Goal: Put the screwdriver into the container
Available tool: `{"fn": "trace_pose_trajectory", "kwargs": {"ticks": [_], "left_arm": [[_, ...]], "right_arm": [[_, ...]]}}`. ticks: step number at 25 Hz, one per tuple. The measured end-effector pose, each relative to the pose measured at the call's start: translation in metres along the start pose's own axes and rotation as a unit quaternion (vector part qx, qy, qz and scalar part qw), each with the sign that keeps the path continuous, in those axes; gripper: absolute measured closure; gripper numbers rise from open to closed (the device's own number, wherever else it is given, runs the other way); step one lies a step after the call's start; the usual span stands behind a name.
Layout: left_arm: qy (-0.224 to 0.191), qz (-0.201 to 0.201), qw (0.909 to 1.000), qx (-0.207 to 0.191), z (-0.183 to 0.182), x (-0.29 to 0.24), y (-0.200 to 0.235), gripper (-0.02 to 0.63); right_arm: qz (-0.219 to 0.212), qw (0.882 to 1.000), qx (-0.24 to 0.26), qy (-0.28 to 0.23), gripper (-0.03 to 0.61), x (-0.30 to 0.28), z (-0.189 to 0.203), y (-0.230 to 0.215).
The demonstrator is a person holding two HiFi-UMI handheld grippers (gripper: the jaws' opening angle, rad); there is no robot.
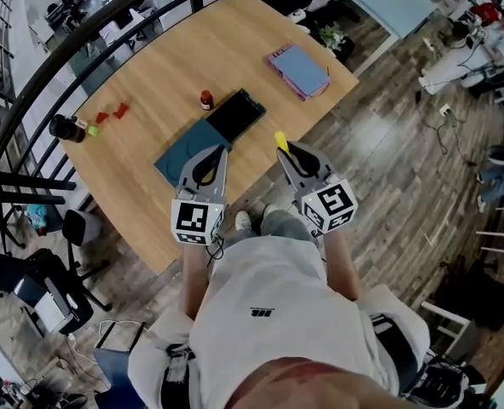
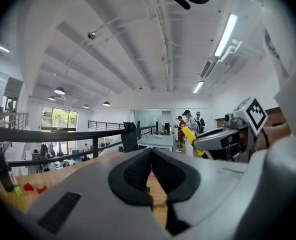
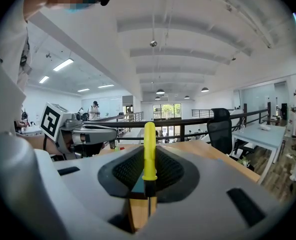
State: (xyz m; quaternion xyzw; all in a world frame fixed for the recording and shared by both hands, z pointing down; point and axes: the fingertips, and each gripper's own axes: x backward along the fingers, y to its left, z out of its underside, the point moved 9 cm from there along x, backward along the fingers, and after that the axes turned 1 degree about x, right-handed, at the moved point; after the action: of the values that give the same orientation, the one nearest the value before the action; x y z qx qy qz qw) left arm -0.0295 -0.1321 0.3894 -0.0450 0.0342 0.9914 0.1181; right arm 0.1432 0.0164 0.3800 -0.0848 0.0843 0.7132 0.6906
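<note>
My right gripper (image 1: 287, 147) is shut on a yellow-handled screwdriver (image 3: 149, 149), whose handle sticks up past the jaw tips; its yellow tip (image 1: 280, 140) shows in the head view and its handle (image 2: 189, 135) in the left gripper view. My left gripper (image 1: 211, 158) is shut with nothing between its jaws, held beside the right one over the table's near edge. A black open container (image 1: 236, 114) lies on the wooden table (image 1: 175, 66), just beyond both grippers, next to a teal lid or mat (image 1: 182, 152).
A small red-capped bottle (image 1: 206, 100) stands behind the container. Red and green small pieces (image 1: 107, 118) and a black cylinder (image 1: 65, 128) lie at the table's left edge. A pink-edged notebook (image 1: 298, 69) lies far right. A black railing (image 1: 55, 49) runs along the left.
</note>
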Motion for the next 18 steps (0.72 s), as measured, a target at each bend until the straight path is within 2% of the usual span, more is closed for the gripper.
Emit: {"fn": "trace_pose_trajectory", "kwargs": {"ticks": [8,18], "left_arm": [[0.010,-0.011,0.9999,0.007,0.009,-0.025,0.019,0.603],[0.043,-0.053,0.9974,0.022,0.026,-0.067,0.041,0.603]], "right_arm": [[-0.016,1.000,-0.008,0.010,0.517,-0.033,0.005,-0.020],[-0.066,0.997,-0.015,0.031,0.517,-0.087,0.015,-0.065]]}}
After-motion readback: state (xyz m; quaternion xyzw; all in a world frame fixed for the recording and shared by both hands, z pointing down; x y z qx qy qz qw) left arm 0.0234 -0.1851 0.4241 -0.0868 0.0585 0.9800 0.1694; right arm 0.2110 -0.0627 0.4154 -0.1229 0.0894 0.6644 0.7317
